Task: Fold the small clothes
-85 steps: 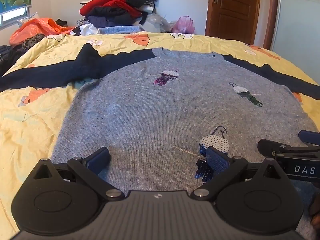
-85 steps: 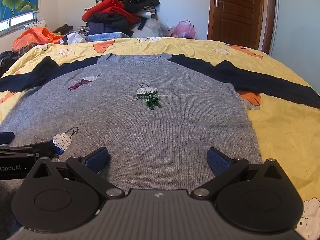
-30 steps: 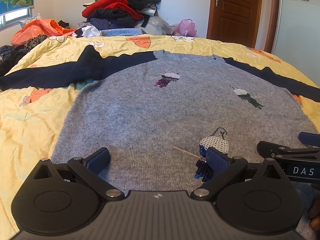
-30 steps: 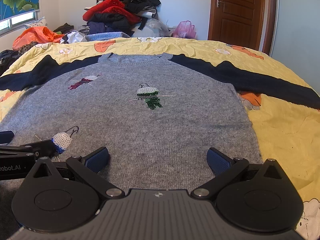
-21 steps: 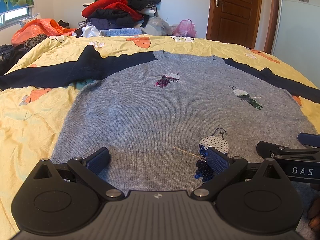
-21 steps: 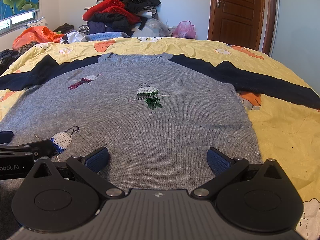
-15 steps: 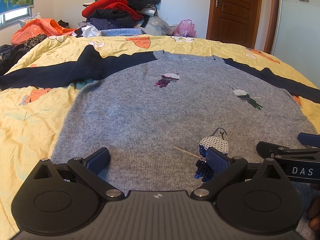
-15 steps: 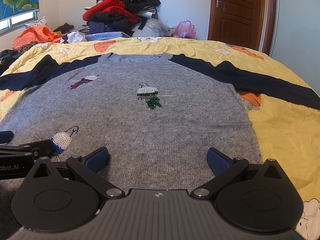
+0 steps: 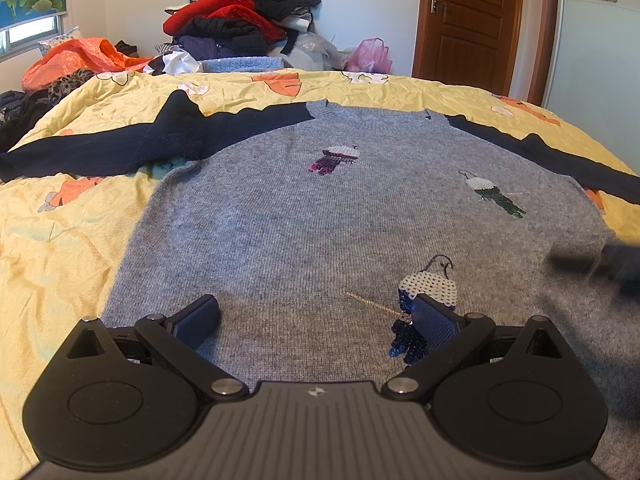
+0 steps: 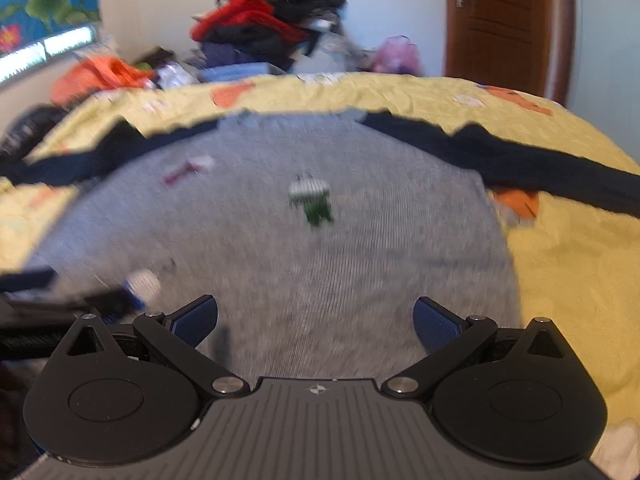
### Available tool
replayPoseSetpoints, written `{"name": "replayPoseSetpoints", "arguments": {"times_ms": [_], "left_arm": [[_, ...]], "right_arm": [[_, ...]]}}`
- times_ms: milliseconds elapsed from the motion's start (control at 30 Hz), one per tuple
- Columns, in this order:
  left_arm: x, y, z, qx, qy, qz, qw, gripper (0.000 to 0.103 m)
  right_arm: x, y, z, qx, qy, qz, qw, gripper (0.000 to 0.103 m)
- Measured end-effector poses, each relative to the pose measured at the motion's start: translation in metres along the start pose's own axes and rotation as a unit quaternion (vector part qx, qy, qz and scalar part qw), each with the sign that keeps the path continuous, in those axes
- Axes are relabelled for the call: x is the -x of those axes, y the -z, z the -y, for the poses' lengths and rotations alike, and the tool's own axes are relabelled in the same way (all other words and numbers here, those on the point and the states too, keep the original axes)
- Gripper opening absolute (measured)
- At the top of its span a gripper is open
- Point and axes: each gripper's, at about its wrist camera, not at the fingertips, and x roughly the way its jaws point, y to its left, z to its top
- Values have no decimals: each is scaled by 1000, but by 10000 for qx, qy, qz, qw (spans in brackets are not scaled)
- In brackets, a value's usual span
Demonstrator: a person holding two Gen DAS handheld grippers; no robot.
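A grey knit sweater [image 9: 320,216] with dark navy sleeves [image 9: 120,148] lies flat, face up, on the yellow bedspread [image 9: 52,248], with its hem towards me. It has beaded figures on the front. My left gripper [image 9: 316,320] is open and empty just above the hem. My right gripper [image 10: 316,320] is open and empty over the hem's right part; its view of the sweater [image 10: 320,248] is motion-blurred. The right gripper shows as a dark blur at the right edge of the left wrist view [image 9: 600,264].
A pile of clothes [image 9: 240,28] stands beyond the bed's far edge, with an orange bag [image 9: 80,56] at the left and a pink bag [image 9: 370,56] near the brown door [image 9: 468,20]. Both sleeves stretch out sideways across the bedspread.
The right gripper has begun to move quickly: its view is now blurred and it smears in the left wrist view. The left gripper and the sweater have stayed put.
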Motion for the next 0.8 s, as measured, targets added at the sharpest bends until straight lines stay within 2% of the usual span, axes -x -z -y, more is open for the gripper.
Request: {"name": "replayPoseSetpoints", "arguments": {"times_ms": [100, 233, 300, 367, 433, 600, 633, 700, 800], "left_arm": [[0, 0, 0, -7, -1, -3, 10000, 103], [0, 0, 0, -8, 1, -4, 10000, 103], [0, 0, 1, -8, 0, -4, 10000, 103], [0, 0, 0, -7, -2, -3, 10000, 103], [0, 0, 0, -9, -1, -4, 10000, 103], [0, 0, 0, -8, -1, -4, 10000, 103], [0, 0, 0, -7, -1, -4, 10000, 103], [0, 0, 0, -9, -2, -5, 10000, 103], [0, 0, 0, -9, 0, -5, 10000, 103]], "right_arm": [[22, -29, 50, -496, -138, 712, 9961, 103], [30, -60, 147, -1530, 300, 1068, 9820, 103], [33, -63, 202, -2328, 494, 1179, 9641, 99], [37, -59, 255, -3175, 698, 1330, 9363, 94], [39, -51, 301, -3855, 999, 1441, 9059, 84], [32, -25, 371, -4998, 1260, 1547, 8428, 66], [29, -20, 378, -5137, 1220, 1557, 8349, 66], [17, -13, 387, -5297, 1105, 1479, 8279, 66], [7, -7, 388, -5261, 1143, 1499, 8293, 58]]}}
